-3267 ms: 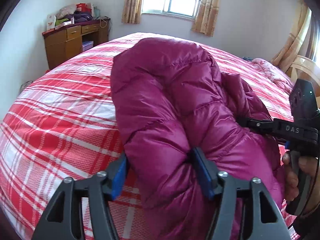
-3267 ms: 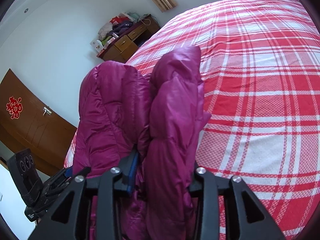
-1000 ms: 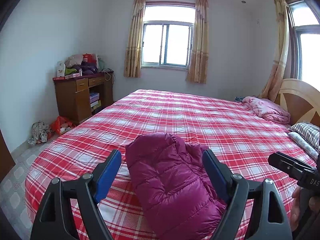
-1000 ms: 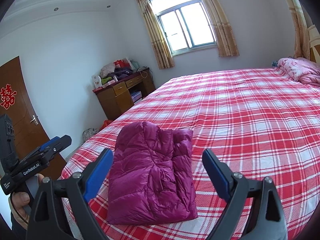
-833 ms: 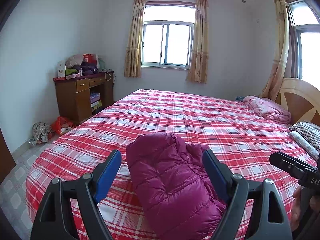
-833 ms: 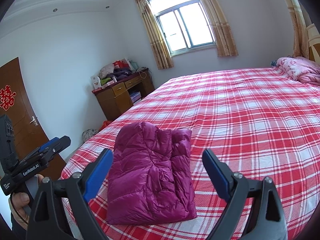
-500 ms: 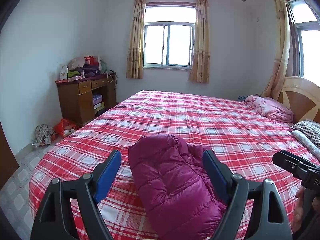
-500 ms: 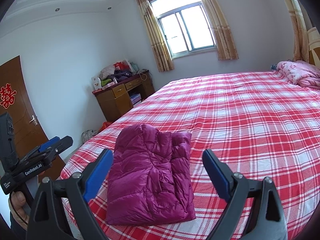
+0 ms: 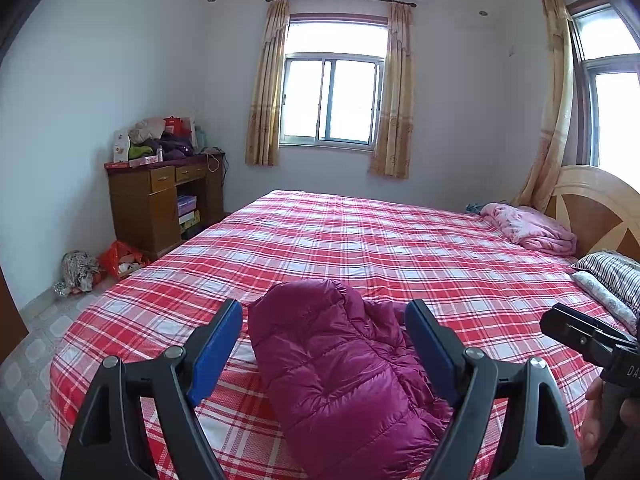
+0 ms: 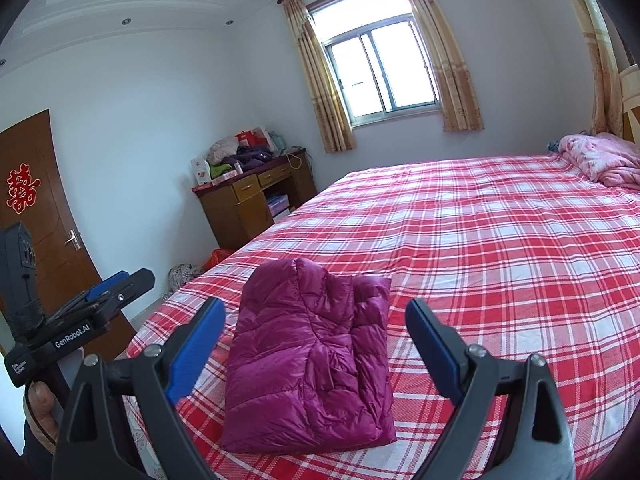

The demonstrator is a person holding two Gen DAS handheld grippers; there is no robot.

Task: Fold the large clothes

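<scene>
Your magenta quilted down jacket point(image 10: 312, 356) lies folded into a compact rectangle near the foot corner of the red-and-white plaid bedspread point(image 10: 500, 248), the smooth panel on one side and a narrower, creased layer beside it. Your left gripper point(image 9: 324, 350) and right gripper point(image 10: 312, 346) both hover above it with jaws spread wide and nothing between the blue pads; neither touches the fabric. The fold looks finished, so the sensible thing is to draw both grippers back level without snagging the puffy top layer; if you tidy anything, press the creased edge flat, since down springs open. Away from the jacket, a crumpled pink blanket point(image 10: 600, 160) sits by the headboard and a cluttered brown wooden desk point(image 9: 160, 200) against the wall. The jacket's near edge is hidden behind the left gripper's frame, and you cannot see the sleeves or the underside.
</scene>
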